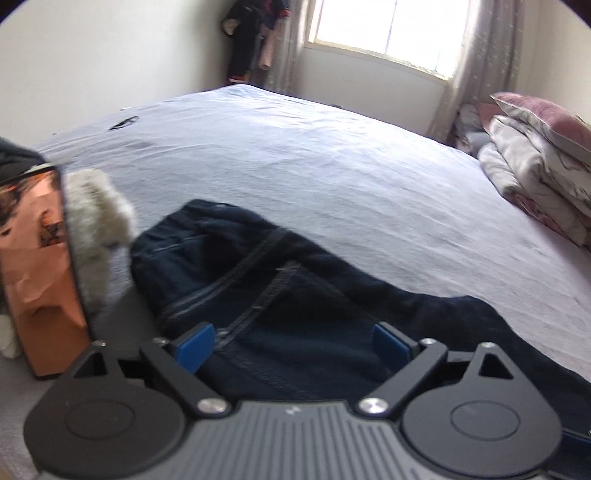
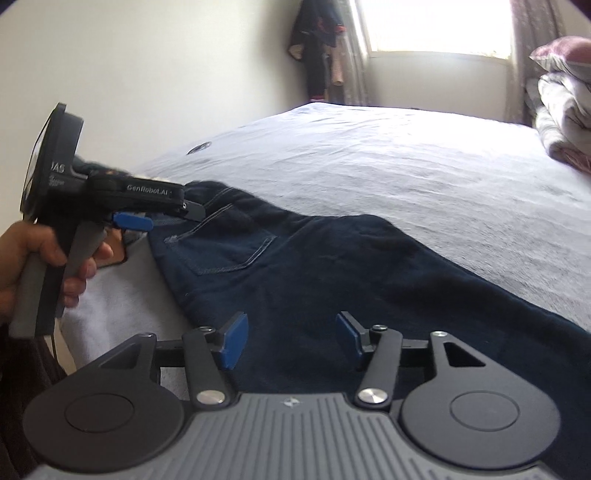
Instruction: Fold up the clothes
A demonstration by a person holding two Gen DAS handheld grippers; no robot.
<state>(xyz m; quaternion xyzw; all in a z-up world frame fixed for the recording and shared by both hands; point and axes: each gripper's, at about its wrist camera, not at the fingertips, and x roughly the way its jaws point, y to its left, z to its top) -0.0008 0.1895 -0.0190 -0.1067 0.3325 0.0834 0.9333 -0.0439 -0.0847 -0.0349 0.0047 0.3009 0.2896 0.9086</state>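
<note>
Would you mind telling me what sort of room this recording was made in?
Most likely a bedroom: a wide bed under a pale sheet fills the view, with pillows and folded bedding stacked at one side by a curtained window. Dark jeans lie on the bed.

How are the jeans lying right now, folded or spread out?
Folded, at least once: the jeans lie flat on the bed, back pocket up, neither tool gripping them.

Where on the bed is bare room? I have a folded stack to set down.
Free: the sheet between the dark jeans and the window wall, left of the bedding pile. Crowded: the near edge, with jeans and orange bag.
</note>
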